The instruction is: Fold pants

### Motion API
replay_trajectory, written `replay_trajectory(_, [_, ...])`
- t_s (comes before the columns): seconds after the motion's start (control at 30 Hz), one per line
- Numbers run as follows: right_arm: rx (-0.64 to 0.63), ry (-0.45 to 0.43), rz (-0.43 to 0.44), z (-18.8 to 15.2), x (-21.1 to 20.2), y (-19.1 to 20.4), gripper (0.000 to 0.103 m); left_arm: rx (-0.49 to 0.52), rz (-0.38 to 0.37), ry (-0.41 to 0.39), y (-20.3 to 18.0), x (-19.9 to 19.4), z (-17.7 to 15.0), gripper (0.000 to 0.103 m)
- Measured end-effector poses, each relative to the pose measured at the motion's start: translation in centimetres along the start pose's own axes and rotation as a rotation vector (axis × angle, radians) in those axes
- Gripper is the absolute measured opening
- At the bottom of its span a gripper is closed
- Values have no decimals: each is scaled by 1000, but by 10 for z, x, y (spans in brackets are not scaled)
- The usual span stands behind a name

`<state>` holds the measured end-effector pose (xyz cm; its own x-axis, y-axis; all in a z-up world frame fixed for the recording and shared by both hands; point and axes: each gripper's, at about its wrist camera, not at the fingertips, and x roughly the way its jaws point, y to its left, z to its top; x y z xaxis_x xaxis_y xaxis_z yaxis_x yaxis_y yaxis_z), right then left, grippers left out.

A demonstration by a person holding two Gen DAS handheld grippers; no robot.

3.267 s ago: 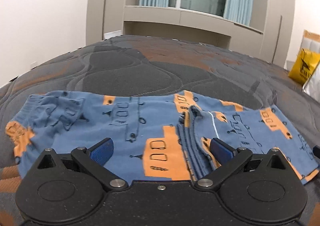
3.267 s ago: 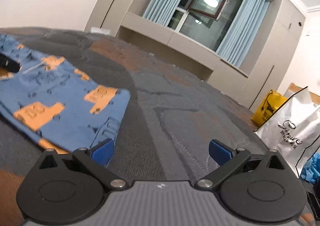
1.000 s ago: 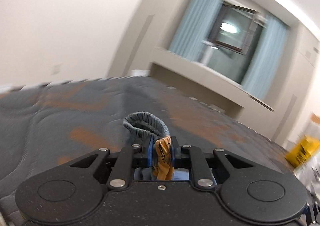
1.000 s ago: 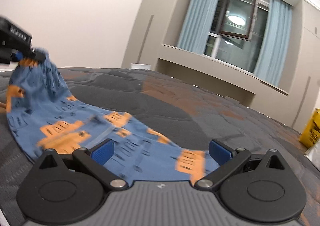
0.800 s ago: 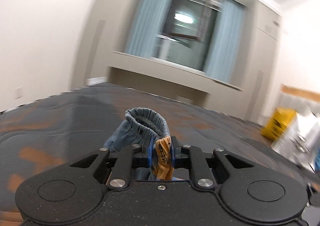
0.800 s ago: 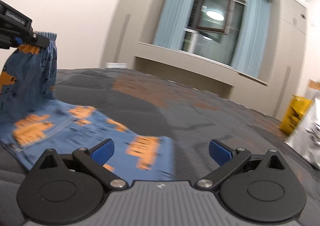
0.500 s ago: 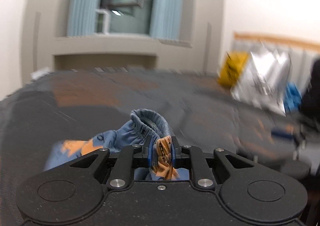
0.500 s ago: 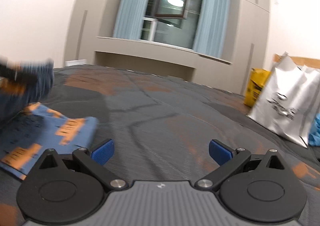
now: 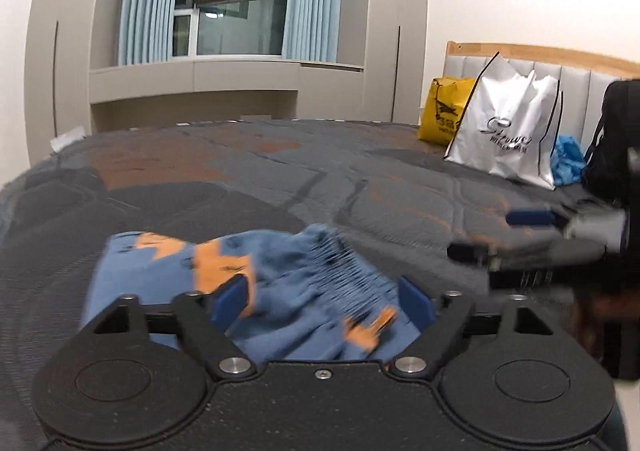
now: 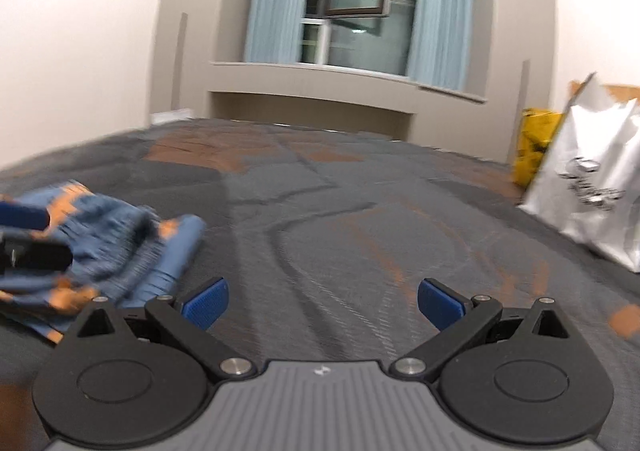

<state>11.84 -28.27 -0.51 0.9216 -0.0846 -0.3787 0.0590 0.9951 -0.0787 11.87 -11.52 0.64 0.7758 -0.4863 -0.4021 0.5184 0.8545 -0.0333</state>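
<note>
The blue pants with orange prints (image 9: 304, 275) lie bunched on the dark quilt, blurred, with the gathered waistband on top. My left gripper (image 9: 322, 301) hangs just over them. Its jaws are opening, and the cloth sits between the blue pads without being pressed. In the right wrist view the pants (image 10: 120, 235) lie at the left, with the left gripper (image 10: 28, 235) at their edge. My right gripper (image 10: 323, 303) is open over bare quilt, to the right of the pants. It also shows in the left wrist view as the right gripper (image 9: 500, 235), with nothing between its pads.
The grey and orange quilt (image 9: 280, 179) covers the bed. A white shopping bag (image 9: 508, 131), a yellow bag (image 9: 444, 111) and a blue bundle (image 9: 566, 159) stand by the padded headboard at the far right. A window with blue curtains is beyond the bed.
The left gripper carried the waistband to the right and down, then its jaws spread and the cloth dropped onto the quilt. The right gripper swung right and stayed open.
</note>
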Motion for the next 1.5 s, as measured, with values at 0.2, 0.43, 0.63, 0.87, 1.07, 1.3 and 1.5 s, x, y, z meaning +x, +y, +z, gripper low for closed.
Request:
replay_trajectory(0.2, [76,-2,295,26,22,11,103,71,36,41,13,-20,-11,91])
replay_trajectory(0.43, [185,82,512,37,62,38,83,244,35,25,-3,-27,-14,75])
replay_trajectory(0.63, [204,89,523,39,66,38,48,301,10,75,-13,-17,-19,40])
replay_trajectory(0.87, [220,98,530,44,70,37,12,247,-12,69,-10,-15,-13,2])
replay_trajectory(1.07, [225,38,484,49,47,24,11,197,-66,32,-10,-27,-4,2])
replay_trajectory(1.3, [188,120,400,33,55,28,14,157,-90,88,-8,-11,-19,13])
replay_trajectory(1.5, [185,68,366,33,42,27,40,104,39,8,9,-38,-6,63])
